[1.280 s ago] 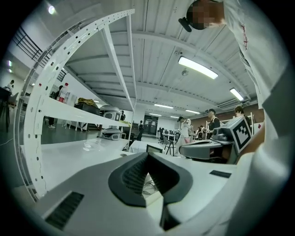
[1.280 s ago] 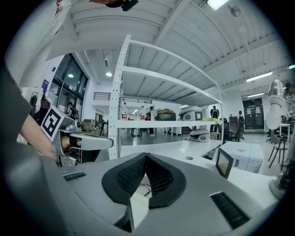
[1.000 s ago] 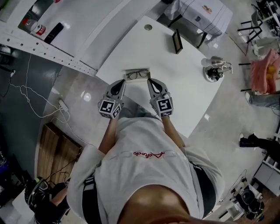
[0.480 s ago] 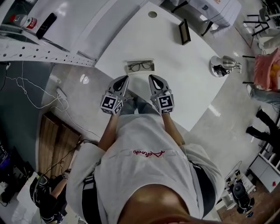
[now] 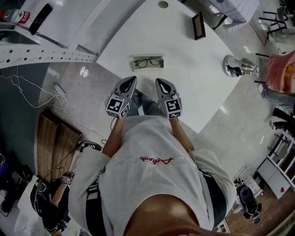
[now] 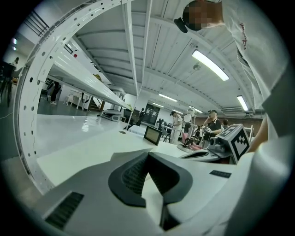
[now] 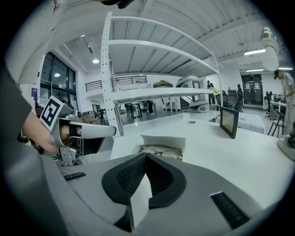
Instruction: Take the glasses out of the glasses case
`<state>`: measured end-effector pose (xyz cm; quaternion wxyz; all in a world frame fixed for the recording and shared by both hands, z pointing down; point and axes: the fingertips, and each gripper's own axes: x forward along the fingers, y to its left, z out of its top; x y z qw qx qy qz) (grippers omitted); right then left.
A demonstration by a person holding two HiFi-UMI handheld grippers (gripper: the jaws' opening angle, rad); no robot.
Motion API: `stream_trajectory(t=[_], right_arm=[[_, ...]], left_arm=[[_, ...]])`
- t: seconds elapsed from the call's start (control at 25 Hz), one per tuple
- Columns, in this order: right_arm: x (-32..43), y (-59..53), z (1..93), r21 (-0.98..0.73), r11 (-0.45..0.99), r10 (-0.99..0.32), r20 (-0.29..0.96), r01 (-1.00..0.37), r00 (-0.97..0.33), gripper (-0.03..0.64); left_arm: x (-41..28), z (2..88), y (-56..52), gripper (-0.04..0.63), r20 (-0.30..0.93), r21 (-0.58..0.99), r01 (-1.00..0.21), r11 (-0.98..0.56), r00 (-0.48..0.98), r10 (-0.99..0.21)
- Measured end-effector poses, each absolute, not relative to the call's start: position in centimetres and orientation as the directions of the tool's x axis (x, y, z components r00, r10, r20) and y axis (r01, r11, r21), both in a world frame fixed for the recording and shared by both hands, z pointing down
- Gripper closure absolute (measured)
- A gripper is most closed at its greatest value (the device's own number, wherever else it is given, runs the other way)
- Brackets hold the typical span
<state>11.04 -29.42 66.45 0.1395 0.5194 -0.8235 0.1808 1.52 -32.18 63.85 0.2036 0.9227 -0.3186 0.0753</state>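
Observation:
The open white glasses case [image 5: 148, 62] lies near the front edge of the white table [image 5: 193, 87], with dark-rimmed glasses [image 5: 148, 61] lying in it. My left gripper [image 5: 132, 79] and right gripper [image 5: 157, 81] hover side by side just short of the case, one toward each end, touching nothing. Both are shut and empty. In the right gripper view the case [image 7: 177, 144] and glasses [image 7: 159, 148] sit right beyond the shut right gripper [image 7: 146, 157], and the left gripper [image 7: 108, 130] shows at left. The left gripper view shows its shut jaws and the right gripper [image 6: 198, 154]; the case is hidden there.
A black framed screen [image 5: 199, 25] stands farther back on the table, a silver lamp-like object [image 5: 237, 66] at its right edge, a round hole [image 5: 162, 4] at the far end. A white perforated rack [image 5: 46, 53] runs along the left. People stand in the background.
Both grippers have come back from the case toward the person and lower; a gap has opened between their tips and the case. The glasses still lie in the case.

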Motion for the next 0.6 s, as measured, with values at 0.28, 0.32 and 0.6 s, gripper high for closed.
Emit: stream_trajectory(t=[0.28, 0.32, 0.6], right_arm=[[9.5, -32.5, 67.2, -0.131, 0.457, -0.78, 0.416, -0.88, -0.467, 0.62], [9.3, -33.1, 67.1, -0.126, 0.464, -0.779, 0.414, -0.877, -0.472, 0.62], [8.5, -36.4, 67.8, -0.066, 0.528, -0.744, 0.443, -0.847, -0.499, 0.62]], left_arm=[[0.9, 63.6, -31.6, 0.572, 0.271, 0.336, -0.634, -0.696, 0.773, -0.574], [0.8, 63.6, -31.6, 0.572, 0.27, 0.337, -0.637, -0.693, 0.771, -0.577], [0.4, 63.8, -31.4, 0.572, 0.271, 0.348, -0.657, -0.669, 0.754, -0.599]])
